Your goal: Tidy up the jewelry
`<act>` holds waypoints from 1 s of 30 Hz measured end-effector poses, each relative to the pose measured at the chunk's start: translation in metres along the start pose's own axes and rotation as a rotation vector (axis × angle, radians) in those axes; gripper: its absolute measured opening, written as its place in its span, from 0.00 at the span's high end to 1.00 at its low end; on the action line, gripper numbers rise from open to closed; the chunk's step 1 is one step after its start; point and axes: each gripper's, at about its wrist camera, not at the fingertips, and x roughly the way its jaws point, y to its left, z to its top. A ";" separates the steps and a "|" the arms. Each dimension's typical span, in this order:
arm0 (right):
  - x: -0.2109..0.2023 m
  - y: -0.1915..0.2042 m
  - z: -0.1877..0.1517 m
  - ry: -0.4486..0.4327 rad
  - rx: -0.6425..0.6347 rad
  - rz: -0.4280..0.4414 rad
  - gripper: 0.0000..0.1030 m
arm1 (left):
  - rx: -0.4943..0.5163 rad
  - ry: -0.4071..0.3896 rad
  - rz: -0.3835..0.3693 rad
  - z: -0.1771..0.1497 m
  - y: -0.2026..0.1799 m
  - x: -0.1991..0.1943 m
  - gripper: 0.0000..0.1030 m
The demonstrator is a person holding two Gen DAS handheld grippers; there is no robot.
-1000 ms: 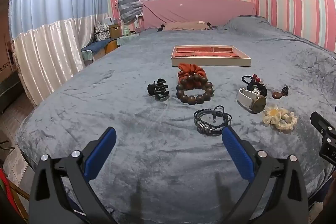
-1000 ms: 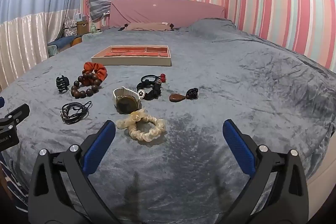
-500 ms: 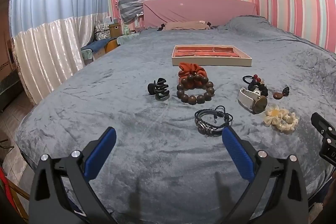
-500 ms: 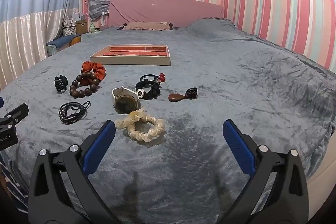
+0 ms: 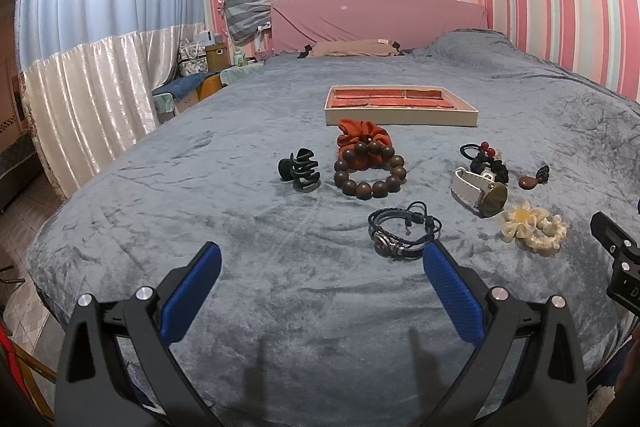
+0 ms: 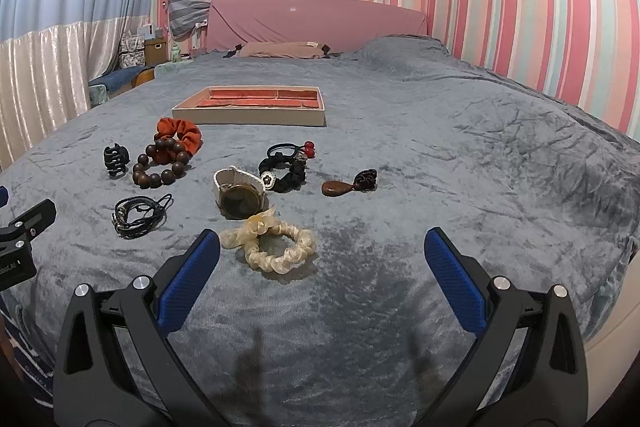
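Note:
A shallow tray (image 5: 401, 115) with red compartments sits on the grey bedspread; it also shows in the right wrist view (image 6: 248, 115). In front lie a black claw clip (image 5: 300, 170), a wooden bead bracelet (image 5: 370, 171) on an orange scrunchie (image 5: 362, 135), a black cord bracelet (image 5: 402, 234), a white-strapped watch (image 5: 480, 191), black hair ties (image 5: 486, 159), a brown pendant (image 5: 532, 179) and a cream scrunchie (image 6: 272, 241). My left gripper (image 5: 320, 271) is open and empty, near the cord bracelet. My right gripper (image 6: 322, 255) is open and empty, just behind the cream scrunchie.
The grey bedspread (image 6: 460, 163) covers a wide bed with a pink headboard (image 5: 376, 21) at the far end. The bed's left edge drops to a tiled floor (image 5: 20, 307). Curtains (image 5: 92, 99) hang at the left. The other gripper's body shows at the right edge (image 5: 616, 259).
Both grippers have drifted slightly forward over the bed. Nothing on the bed has moved, and both jaws stay open.

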 end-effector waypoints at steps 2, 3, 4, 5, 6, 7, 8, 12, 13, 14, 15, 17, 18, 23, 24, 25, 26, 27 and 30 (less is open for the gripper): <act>0.001 0.000 0.000 -0.001 -0.002 0.000 0.04 | -0.002 0.001 -0.002 -0.001 0.000 0.002 0.04; 0.000 0.000 0.000 0.000 -0.002 0.001 0.04 | -0.002 0.002 -0.002 -0.001 -0.001 0.002 0.04; 0.000 0.000 0.000 0.001 -0.001 0.000 0.04 | -0.001 0.003 -0.002 0.000 -0.001 0.002 0.04; 0.000 0.000 0.000 0.001 -0.001 0.000 0.04 | -0.002 0.002 -0.001 0.000 -0.001 0.002 0.04; 0.000 -0.001 0.000 0.001 0.000 0.001 0.04 | -0.003 0.003 -0.001 0.000 -0.001 0.003 0.04; 0.000 0.000 0.000 0.002 -0.001 0.001 0.04 | -0.003 0.003 -0.002 0.000 -0.001 0.003 0.04; 0.001 -0.001 0.000 0.004 0.000 0.002 0.04 | -0.002 0.003 -0.002 0.000 -0.001 0.002 0.04; 0.002 0.003 0.001 0.007 0.001 -0.001 0.04 | -0.004 0.007 -0.007 -0.001 0.000 0.003 0.04; 0.002 0.003 0.001 0.006 0.001 -0.002 0.04 | -0.005 0.008 -0.007 -0.001 0.000 0.003 0.04; 0.002 0.003 0.001 0.006 0.000 -0.002 0.04 | -0.007 0.009 -0.007 -0.001 0.000 0.003 0.04; 0.002 0.003 0.001 0.006 0.001 -0.002 0.04 | -0.007 0.010 -0.007 -0.002 0.000 0.003 0.04; 0.002 0.003 0.001 0.007 0.001 -0.001 0.04 | -0.007 0.008 -0.006 -0.002 0.001 0.003 0.04; 0.002 0.002 0.000 0.006 0.002 -0.001 0.04 | -0.007 0.008 -0.007 -0.002 0.000 0.003 0.04; 0.003 0.002 0.001 0.007 0.001 0.000 0.04 | -0.007 0.010 -0.007 -0.002 0.002 0.003 0.04; 0.002 0.002 0.000 0.006 0.001 -0.001 0.04 | -0.008 0.010 -0.009 -0.002 0.002 0.003 0.04; 0.002 0.002 0.000 0.006 0.001 -0.001 0.04 | -0.010 0.010 -0.010 -0.002 0.002 0.003 0.04; 0.002 0.002 0.000 0.006 0.001 -0.001 0.04 | -0.009 0.009 -0.009 -0.002 0.001 0.003 0.04; 0.002 0.002 0.000 0.006 0.001 -0.001 0.04 | -0.008 0.007 -0.007 -0.002 0.001 0.003 0.04; 0.002 0.002 0.000 0.006 0.003 -0.001 0.04 | -0.006 0.011 -0.008 -0.002 0.001 0.003 0.04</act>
